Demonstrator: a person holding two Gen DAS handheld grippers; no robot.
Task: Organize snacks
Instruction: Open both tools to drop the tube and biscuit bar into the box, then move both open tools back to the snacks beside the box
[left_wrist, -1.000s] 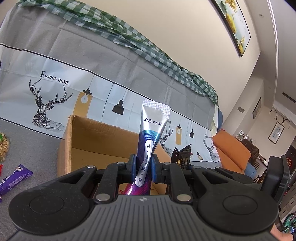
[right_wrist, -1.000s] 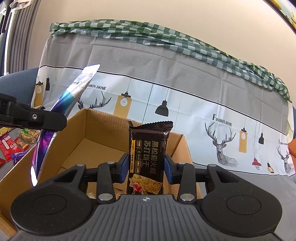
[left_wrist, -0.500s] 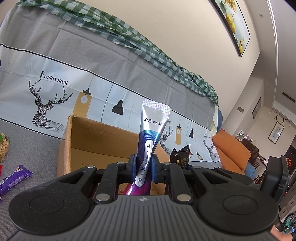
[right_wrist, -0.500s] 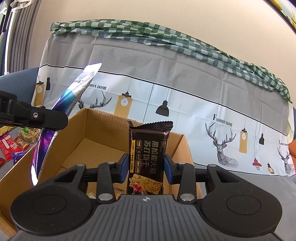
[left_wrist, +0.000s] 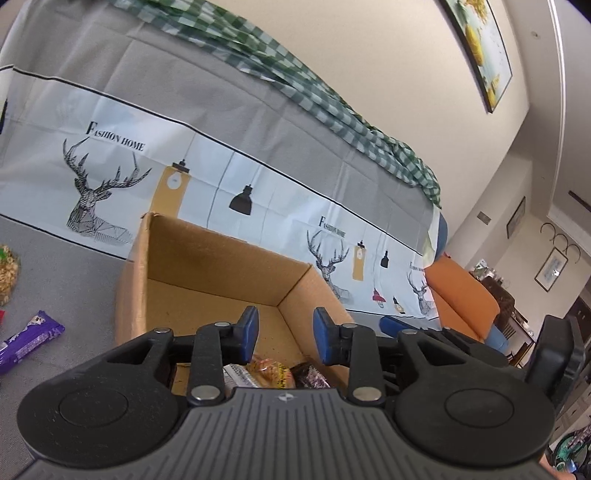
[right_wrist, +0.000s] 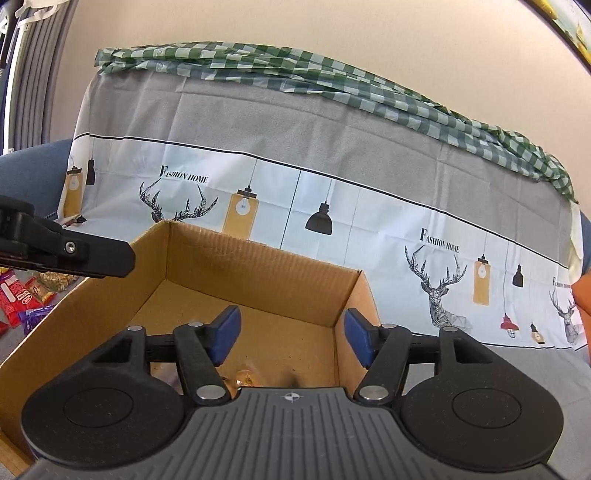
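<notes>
over the box (left_wrist: 229, 266) both grippers are held, left gripper (left_wrist: 284, 334) and right gripper (right_wrist: 291, 338), fingers just parted with nothing between; snacks (left_wrist: 273, 373) lie inside (more snacks on the sofa).

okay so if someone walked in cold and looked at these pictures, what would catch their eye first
Probably the open cardboard box in the middle of both views, a few wrapped snacks on its floor. Both the left gripper and right gripper hang over it, jaws just opened and empty. Behind stands a deer-print cloth.
</notes>
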